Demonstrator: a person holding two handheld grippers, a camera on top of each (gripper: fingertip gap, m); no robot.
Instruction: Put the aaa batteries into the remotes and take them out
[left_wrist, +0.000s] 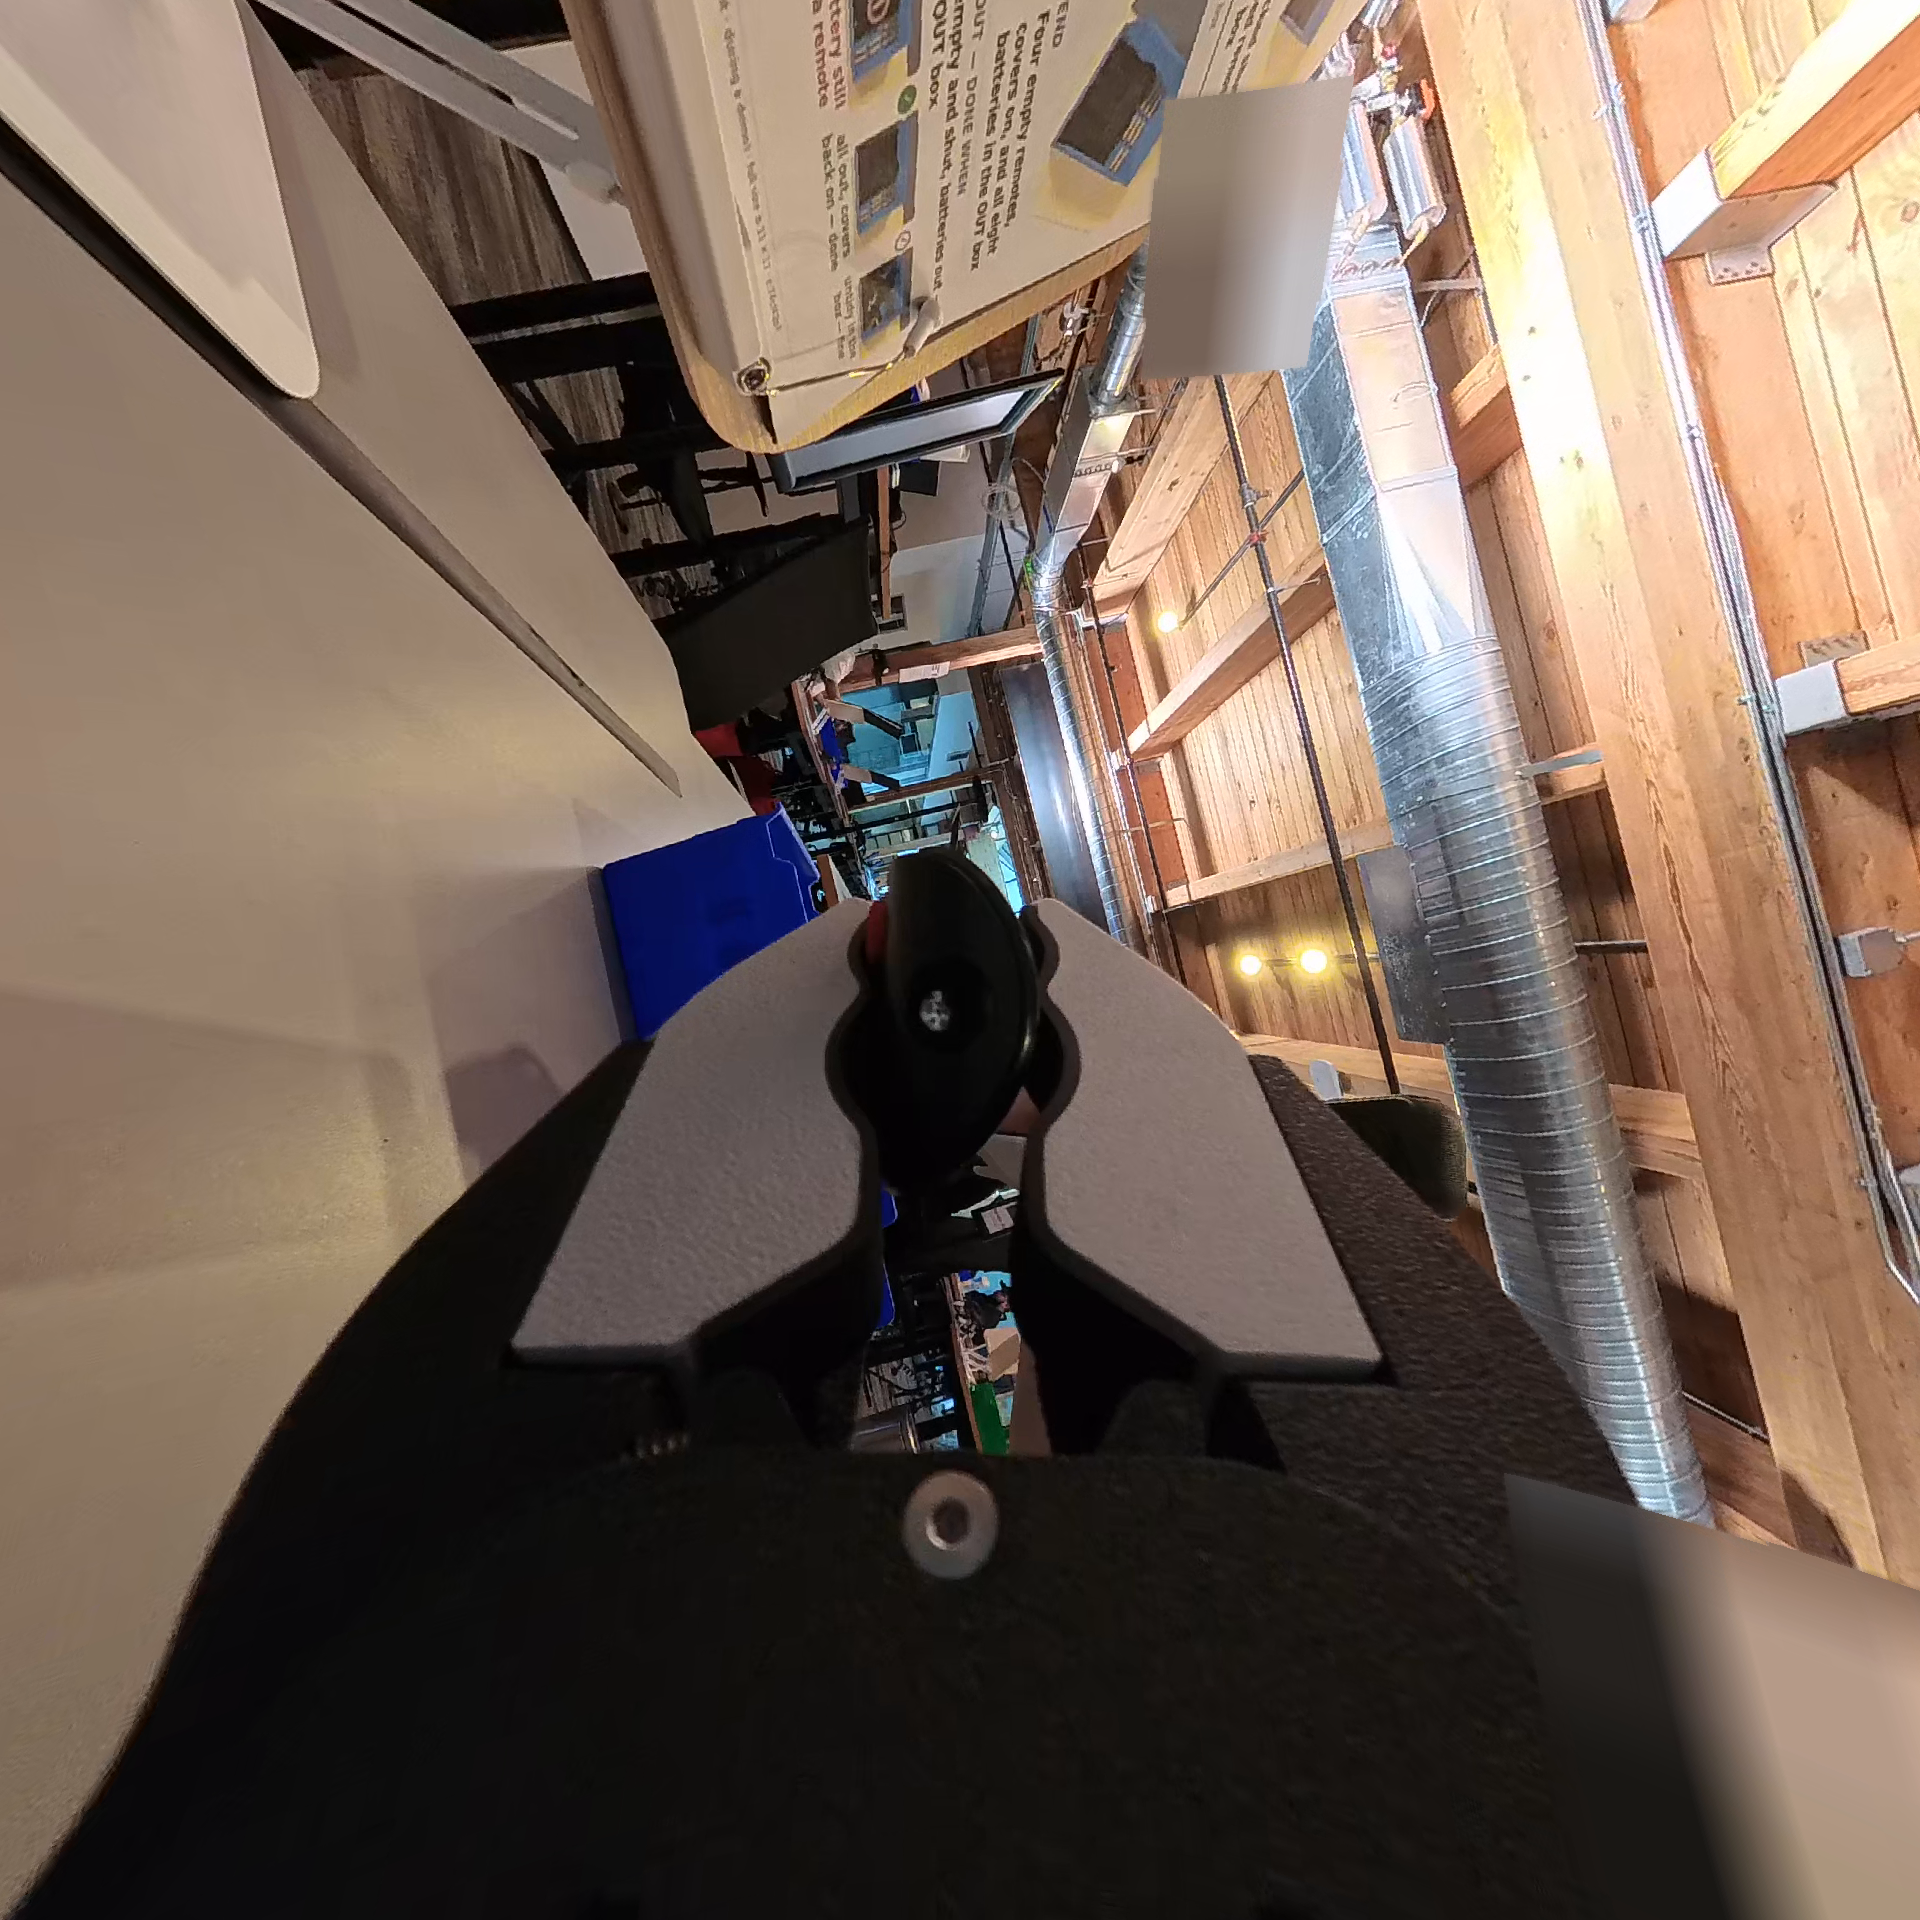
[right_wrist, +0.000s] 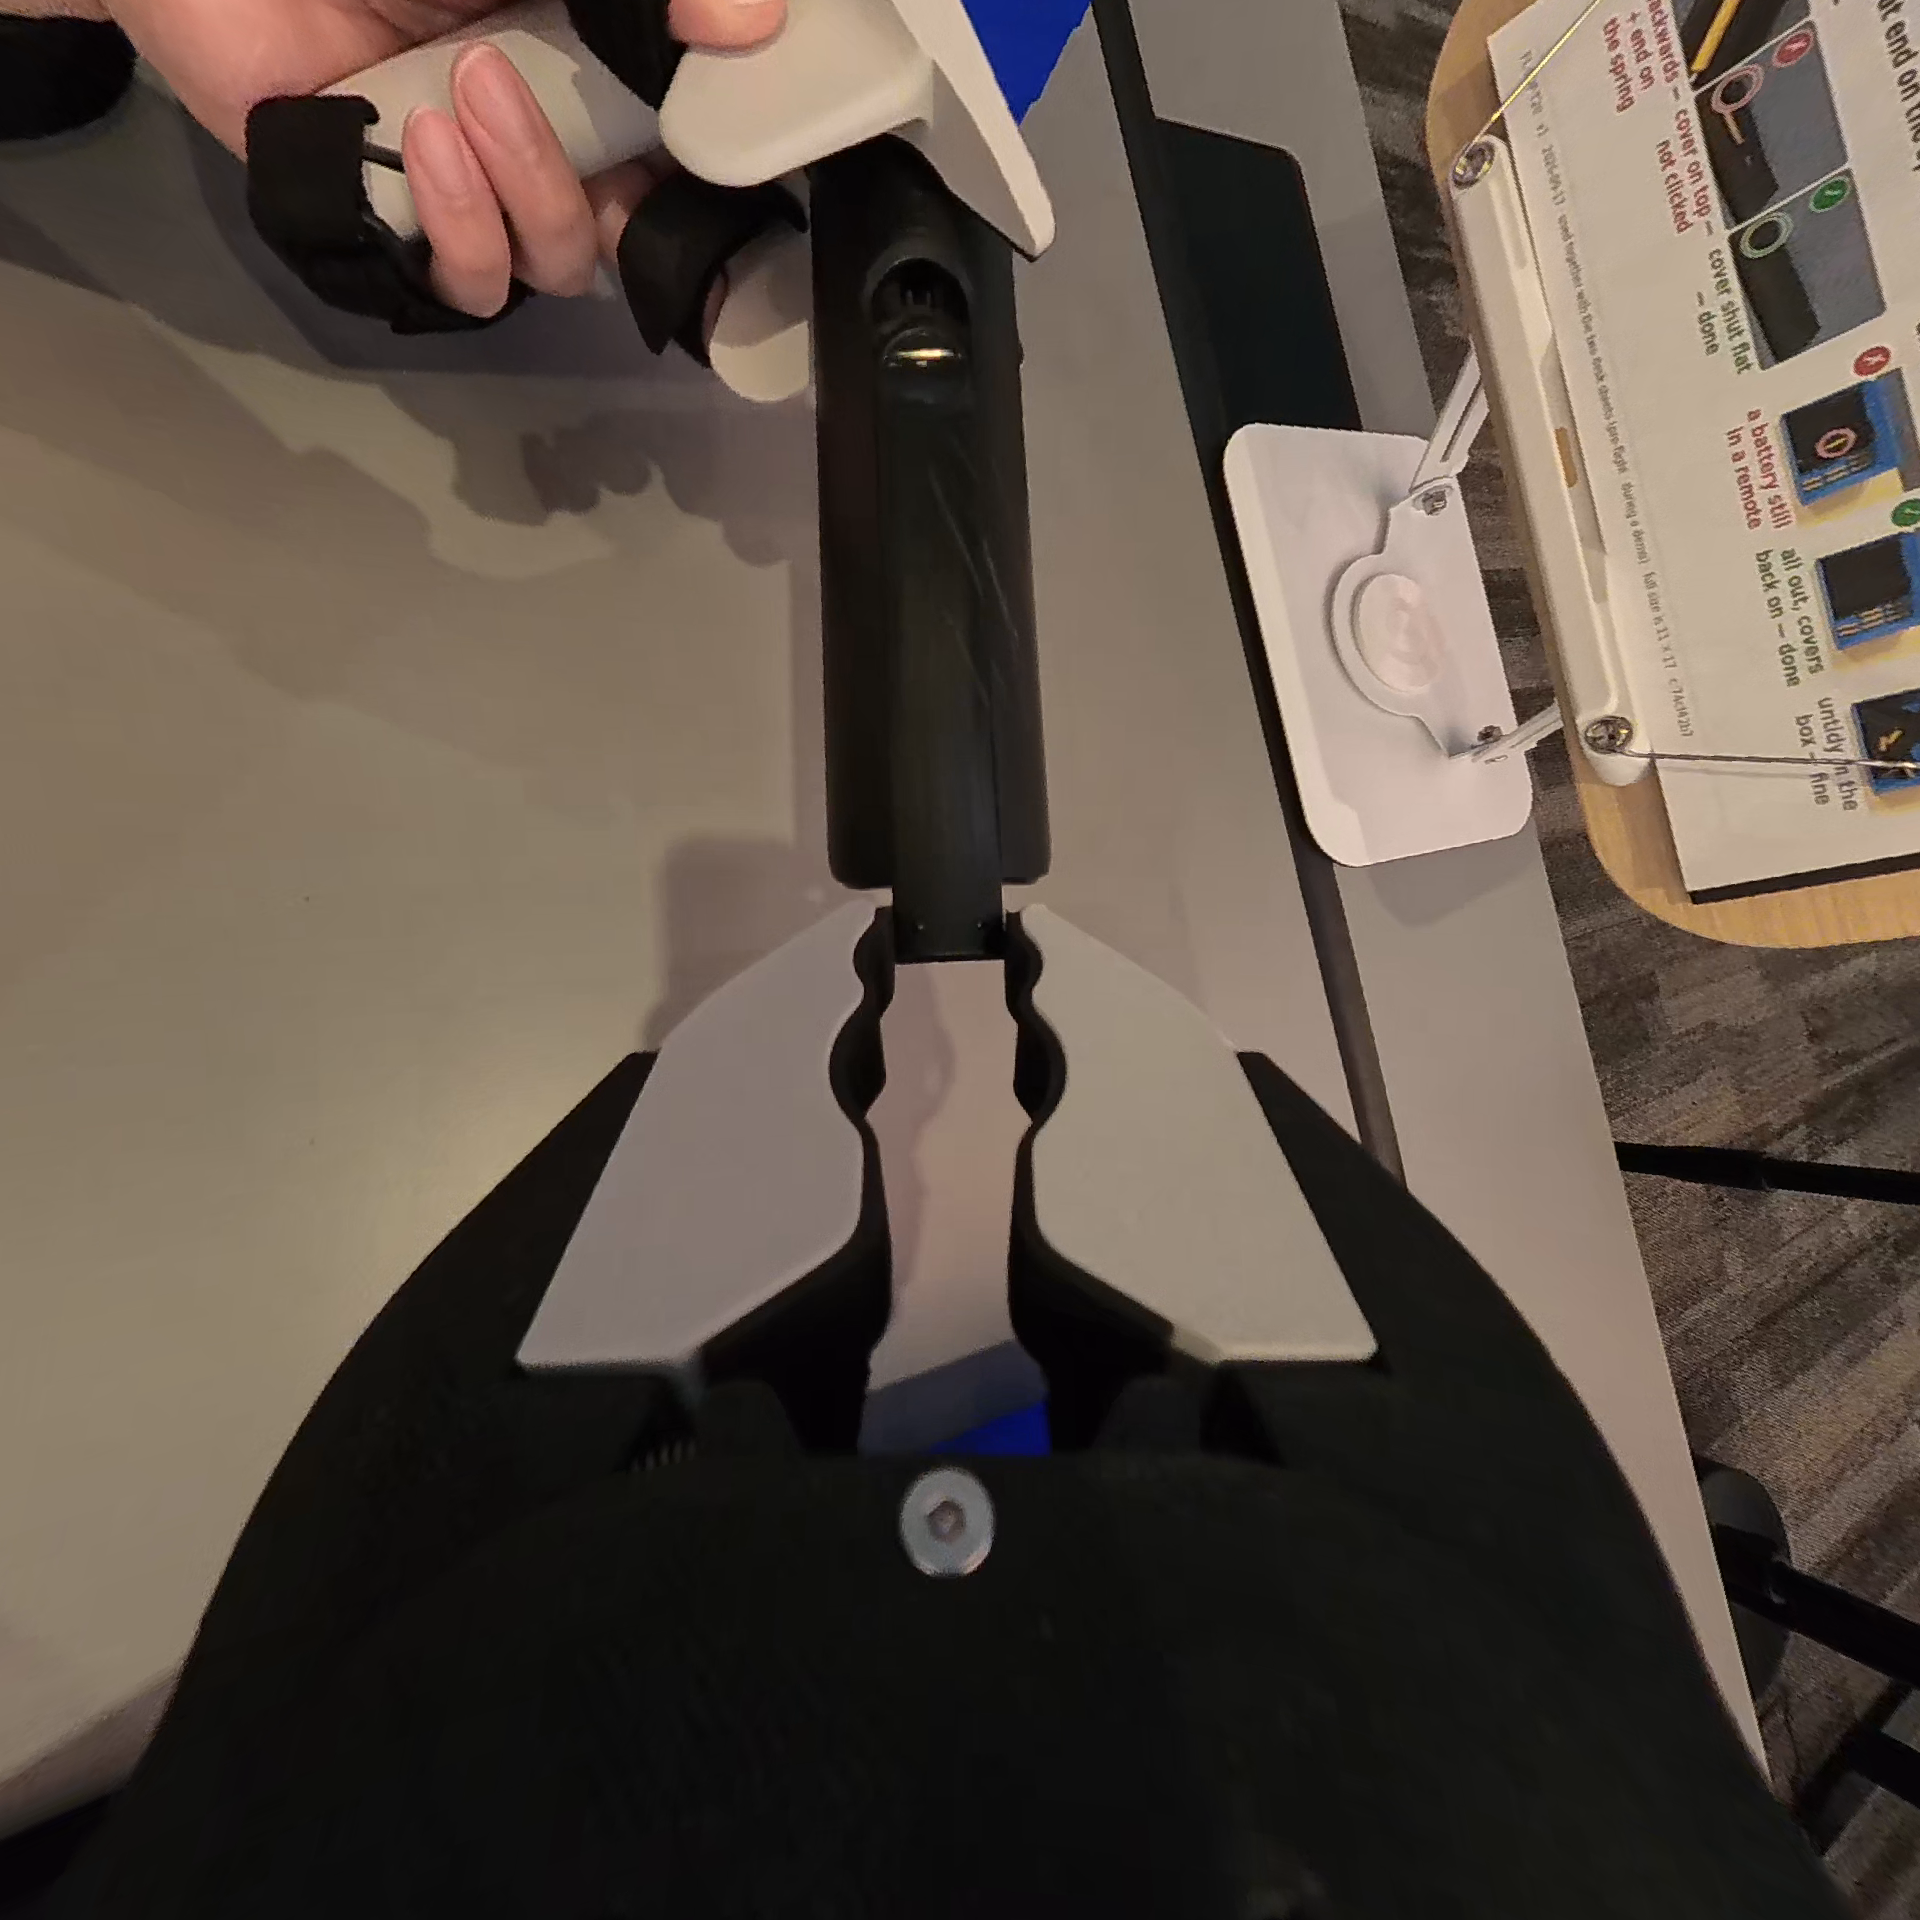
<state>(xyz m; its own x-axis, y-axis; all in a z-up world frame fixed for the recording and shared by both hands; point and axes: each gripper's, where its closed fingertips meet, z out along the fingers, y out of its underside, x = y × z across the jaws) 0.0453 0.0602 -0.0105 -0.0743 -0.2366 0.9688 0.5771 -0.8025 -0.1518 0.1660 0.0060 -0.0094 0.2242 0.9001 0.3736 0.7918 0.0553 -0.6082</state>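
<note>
With the left gripper (left_wrist: 951, 1023) clamped on the black remote (right_wrist: 930, 582) held above the table (right_wrist: 364, 831) toward twelve o'clock, the right gripper (right_wrist: 948, 940) pinches what looks like its battery cover (right_wrist: 943, 925), so sliding it off straight comes next.

A black remote (right_wrist: 932, 582) lies lengthwise above a grey bench (right_wrist: 364, 831), back side up, its battery cover (right_wrist: 948, 914) slid partly out. The right gripper (right_wrist: 948, 940) pinches that cover's end between its jaws. At the far end, a hand (right_wrist: 488, 156) holds the left gripper (right_wrist: 831, 125), which clamps the remote. A white stand base (right_wrist: 1371, 644) sits at the bench edge.
</note>
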